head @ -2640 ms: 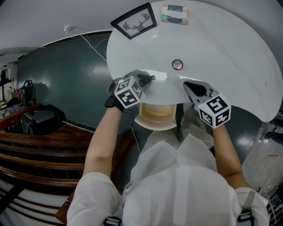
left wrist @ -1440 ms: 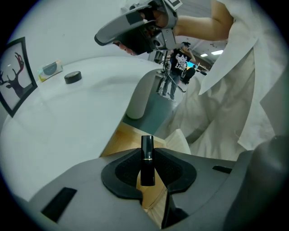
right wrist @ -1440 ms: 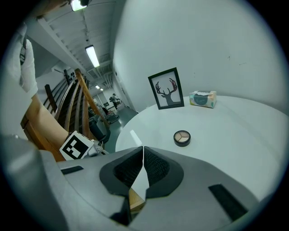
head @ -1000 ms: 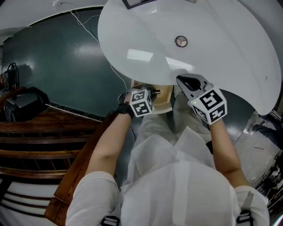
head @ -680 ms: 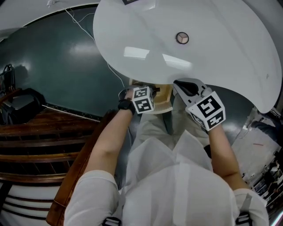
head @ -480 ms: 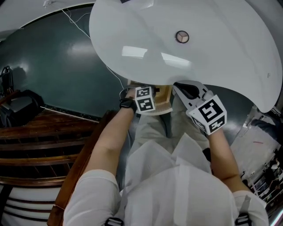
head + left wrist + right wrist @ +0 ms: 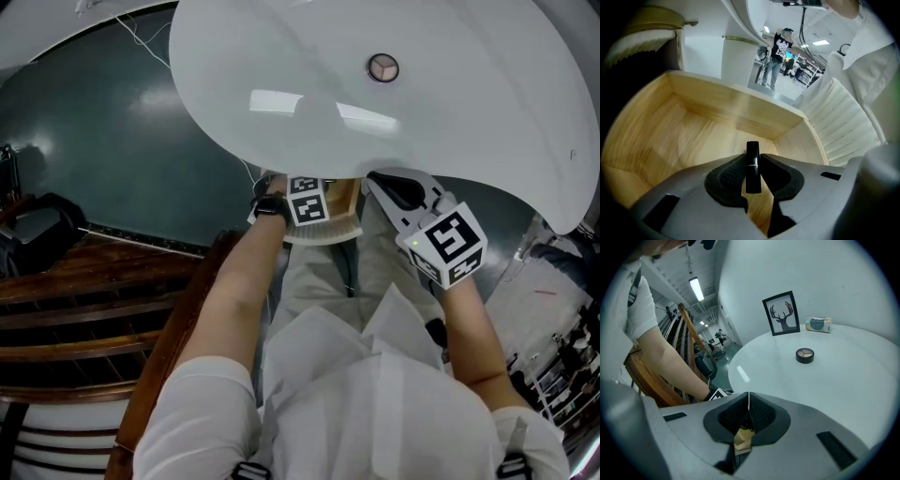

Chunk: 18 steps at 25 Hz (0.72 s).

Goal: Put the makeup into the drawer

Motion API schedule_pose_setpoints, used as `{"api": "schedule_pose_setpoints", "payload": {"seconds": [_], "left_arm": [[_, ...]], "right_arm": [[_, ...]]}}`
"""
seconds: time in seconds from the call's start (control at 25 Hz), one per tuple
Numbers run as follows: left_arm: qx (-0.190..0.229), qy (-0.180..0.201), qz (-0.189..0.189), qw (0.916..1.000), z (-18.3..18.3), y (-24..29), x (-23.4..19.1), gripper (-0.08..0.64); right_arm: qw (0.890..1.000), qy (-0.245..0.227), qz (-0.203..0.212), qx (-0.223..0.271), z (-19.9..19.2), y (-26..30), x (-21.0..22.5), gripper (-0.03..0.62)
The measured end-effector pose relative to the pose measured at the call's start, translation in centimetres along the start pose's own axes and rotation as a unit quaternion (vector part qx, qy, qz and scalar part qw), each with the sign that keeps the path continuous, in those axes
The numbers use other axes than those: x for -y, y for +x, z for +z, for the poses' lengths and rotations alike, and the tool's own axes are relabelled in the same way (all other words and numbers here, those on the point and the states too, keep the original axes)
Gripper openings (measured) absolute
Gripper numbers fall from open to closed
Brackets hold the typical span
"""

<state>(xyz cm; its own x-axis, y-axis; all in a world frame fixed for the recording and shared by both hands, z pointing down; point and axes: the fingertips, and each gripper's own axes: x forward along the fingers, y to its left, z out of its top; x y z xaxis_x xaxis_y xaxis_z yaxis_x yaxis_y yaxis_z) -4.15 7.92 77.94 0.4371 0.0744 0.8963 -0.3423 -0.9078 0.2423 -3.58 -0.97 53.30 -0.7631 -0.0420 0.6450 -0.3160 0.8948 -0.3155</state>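
Now, head view: the left gripper (image 7: 307,199) has dropped from the tabletop to the open drawer (image 7: 325,232) under the white table (image 7: 450,122), while the right gripper (image 7: 405,190) waits at the rim. Left gripper view: jaws pinch a black lipstick (image 7: 752,164) above the bare wooden bottom, so release looks next. Right gripper view: jaws together, empty; a compact (image 7: 805,355) and deer picture (image 7: 783,314) sit on the table, green floor (image 7: 720,361) beyond.

In the head view, we find the tabletop (image 7: 450,112) covering most of the drawer (image 7: 328,230) and the tips of the left tongs (image 7: 752,161).
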Motion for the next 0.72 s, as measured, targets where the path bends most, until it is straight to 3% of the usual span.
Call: {"api": "schedule_pose_setpoints", "payload": {"seconds": [0.4,0.52,0.72], "left_arm": [[-0.026,-0.043,0.015,0.9986,-1.0,0.7,-1.7,0.101],[-0.022,-0.046,0.007,0.9987,-0.8,0.5,-1.5,0.158],[-0.002,-0.063,0.008,0.9980,-0.4,-0.4,-1.3,0.172]], "right_arm": [[1.000,0.007,-0.003,0.005,0.0,0.2,0.4,0.011],[1.000,0.007,-0.004,0.005,0.1,0.1,0.5,0.011],[1.000,0.009,-0.007,0.005,0.3,0.1,0.4,0.011]]}}
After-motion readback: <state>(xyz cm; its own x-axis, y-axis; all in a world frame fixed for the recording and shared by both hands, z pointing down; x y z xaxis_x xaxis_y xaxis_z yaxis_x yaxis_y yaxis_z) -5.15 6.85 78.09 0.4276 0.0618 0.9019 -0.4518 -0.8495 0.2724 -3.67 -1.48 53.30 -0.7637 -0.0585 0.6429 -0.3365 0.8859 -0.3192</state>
